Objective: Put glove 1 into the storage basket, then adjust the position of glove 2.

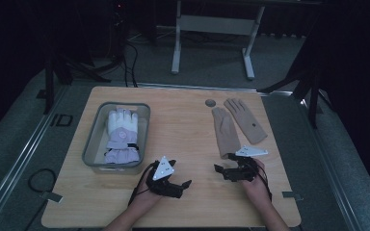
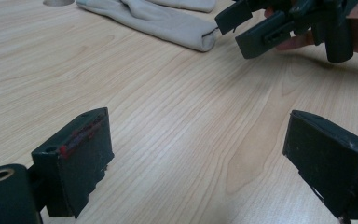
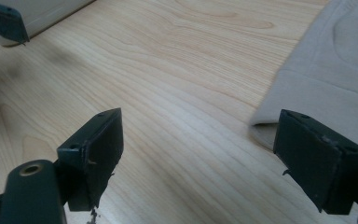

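Observation:
Two beige gloves lie flat at the right of the wooden table, one beside the other. A lilac and white glove lies inside a clear grey bin at the left. My left gripper hovers low near the front middle, open with nothing between its jaws. It points toward the beige glove's cuff. My right gripper is open just in front of that cuff, its right jaw next to the cuff's edge, with bare wood between the jaws.
A small grey disc sits on the table behind the beige gloves. The right gripper shows at the top of the left gripper view. The bin's corner shows at the top left of the right gripper view. A white table frame stands on the floor beyond.

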### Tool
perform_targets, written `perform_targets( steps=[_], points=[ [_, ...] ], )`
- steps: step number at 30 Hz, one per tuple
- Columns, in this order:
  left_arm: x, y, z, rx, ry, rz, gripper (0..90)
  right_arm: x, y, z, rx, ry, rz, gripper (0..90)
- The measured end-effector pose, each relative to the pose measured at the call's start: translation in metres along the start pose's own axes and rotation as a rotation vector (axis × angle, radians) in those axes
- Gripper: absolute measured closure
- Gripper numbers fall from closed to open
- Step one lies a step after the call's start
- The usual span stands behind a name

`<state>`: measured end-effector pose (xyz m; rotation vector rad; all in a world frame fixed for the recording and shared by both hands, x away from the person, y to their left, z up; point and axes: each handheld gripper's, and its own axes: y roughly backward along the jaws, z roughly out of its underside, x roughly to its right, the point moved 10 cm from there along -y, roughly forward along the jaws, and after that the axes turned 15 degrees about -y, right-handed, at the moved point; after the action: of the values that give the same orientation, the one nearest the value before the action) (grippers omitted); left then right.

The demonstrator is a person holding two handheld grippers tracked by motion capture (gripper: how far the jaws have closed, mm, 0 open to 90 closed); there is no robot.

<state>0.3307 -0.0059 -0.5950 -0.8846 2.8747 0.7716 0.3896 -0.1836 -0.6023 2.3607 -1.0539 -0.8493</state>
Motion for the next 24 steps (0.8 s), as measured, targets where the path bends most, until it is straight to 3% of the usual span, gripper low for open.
perform_targets(
  steps=[3,8,12,16,19,20,24],
  points=[
    [-0.001,0.000,0.003,-0.010,-0.005,-0.007,8.2,0.004,0.000,-0.002,0.002,-0.005,0.014,15.5],
    [-0.003,0.005,0.002,0.018,-0.013,-0.021,8.2,0.012,0.005,-0.018,0.046,-0.012,0.025,15.2],
    [-0.003,0.010,0.000,0.040,0.004,-0.004,8.3,0.014,0.006,-0.025,0.050,-0.021,0.015,15.3],
    [-0.002,0.013,-0.001,0.057,0.004,0.003,8.2,0.019,0.007,-0.042,0.068,-0.073,0.004,14.2],
    [-0.001,0.013,-0.001,0.061,0.012,0.017,8.3,0.021,0.006,-0.049,0.072,-0.066,0.007,13.0],
    [-0.001,0.012,0.000,0.059,0.012,0.018,8.2,0.026,0.005,-0.062,0.094,-0.055,0.044,12.3],
    [0.000,0.010,0.003,0.048,0.015,0.018,8.2,0.031,0.002,-0.083,0.111,-0.033,0.052,14.1]
  ],
)
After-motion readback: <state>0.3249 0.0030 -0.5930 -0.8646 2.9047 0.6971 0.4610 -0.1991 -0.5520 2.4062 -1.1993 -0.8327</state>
